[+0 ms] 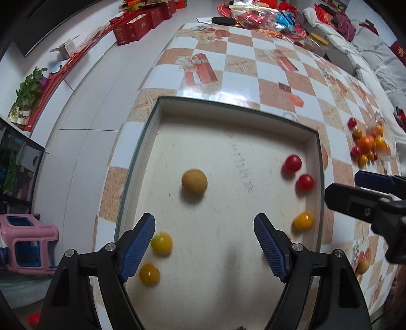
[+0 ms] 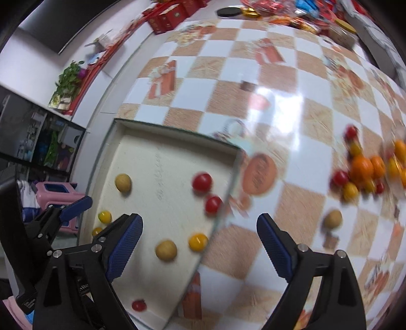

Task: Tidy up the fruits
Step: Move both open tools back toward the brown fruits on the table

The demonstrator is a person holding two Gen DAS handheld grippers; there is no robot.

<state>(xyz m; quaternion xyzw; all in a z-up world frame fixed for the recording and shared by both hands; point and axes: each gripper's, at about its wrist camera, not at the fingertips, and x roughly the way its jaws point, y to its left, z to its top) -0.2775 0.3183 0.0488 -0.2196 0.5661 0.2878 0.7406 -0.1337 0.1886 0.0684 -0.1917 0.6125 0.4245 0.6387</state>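
A shallow white tray (image 1: 157, 106) with a green rim lies on the checked table. In it are a tan round fruit (image 1: 194, 181), two red tomatoes (image 1: 292, 163) (image 1: 305, 182) and three yellow ones (image 1: 303, 220) (image 1: 161, 243) (image 1: 149, 274). My left gripper (image 1: 204, 220) hangs open over the tray's middle, with nothing between its pads. My right gripper (image 2: 200, 223) is open and empty above the tray's right rim (image 2: 228, 177). Below it lie a second tan fruit (image 2: 166, 250) and a yellow tomato (image 2: 198, 241).
A pile of oranges and small tomatoes (image 2: 362, 167) sits on the table to the right, and a lone tan fruit (image 2: 333, 219) lies nearer. Snack bags and red boxes (image 1: 256, 15) crowd the table's far end. A pink stool (image 1: 25, 241) stands on the floor at left.
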